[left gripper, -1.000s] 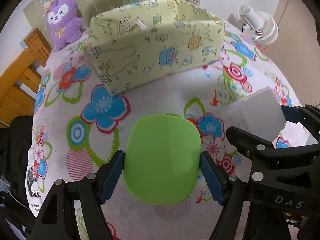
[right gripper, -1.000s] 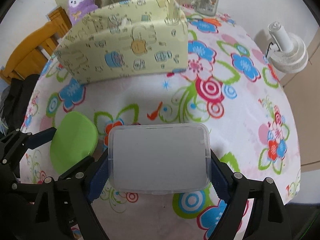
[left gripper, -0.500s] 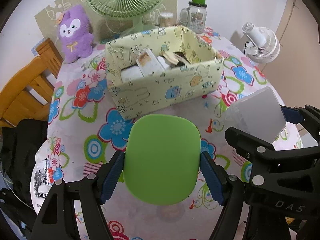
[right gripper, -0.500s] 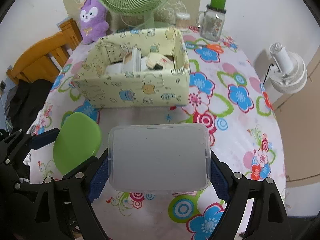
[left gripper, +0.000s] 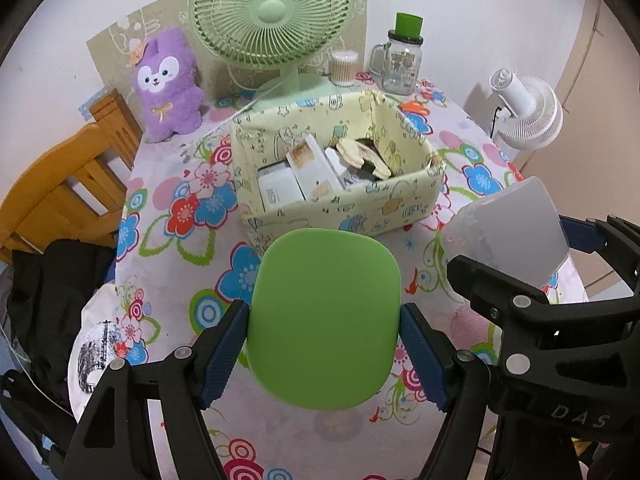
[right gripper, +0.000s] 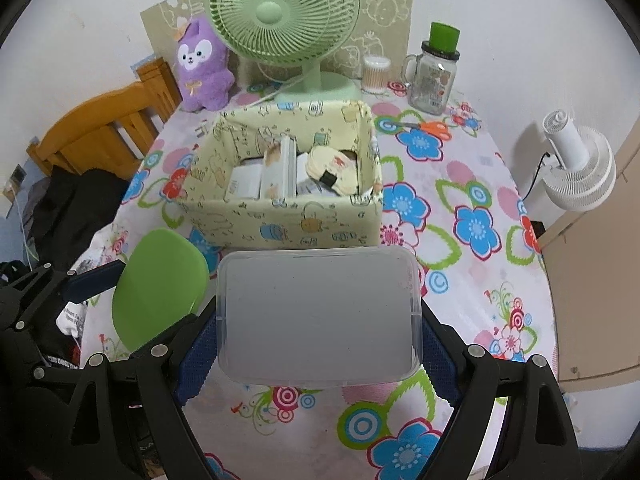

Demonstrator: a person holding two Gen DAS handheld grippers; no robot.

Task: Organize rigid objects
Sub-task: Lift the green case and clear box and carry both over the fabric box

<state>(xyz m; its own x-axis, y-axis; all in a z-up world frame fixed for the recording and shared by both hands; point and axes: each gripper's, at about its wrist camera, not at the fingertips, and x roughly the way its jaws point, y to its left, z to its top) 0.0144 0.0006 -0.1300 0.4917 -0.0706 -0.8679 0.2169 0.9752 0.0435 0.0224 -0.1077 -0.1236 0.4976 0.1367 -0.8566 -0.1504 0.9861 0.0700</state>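
**Both grippers hold lids above the flowered table**

Flowered cloth covers the table (right gripper: 460,184) in front of you, with a pale wall behind it and a wooden chair (left gripper: 60,184) at its left edge. At the back stand a green fan (right gripper: 284,12), a purple plush toy (left gripper: 168,84), a glass jar (right gripper: 434,76) with a green cap, and a white fan (right gripper: 580,168) off to the right.

Near the middle sits the yellow patterned box (right gripper: 288,216), open at the top, with small cartons and a flat round item inside.

Your right gripper (right gripper: 318,344) stands wide, its blue pads pressed on the two short ends of a clear rectangular lid (right gripper: 318,312), held in the air just this side of the box.

Your left gripper (left gripper: 324,344) is about half spread, its pads clamped on the sides of a green rounded lid (left gripper: 324,316), also lifted off the cloth, beside the clear one and to its left.
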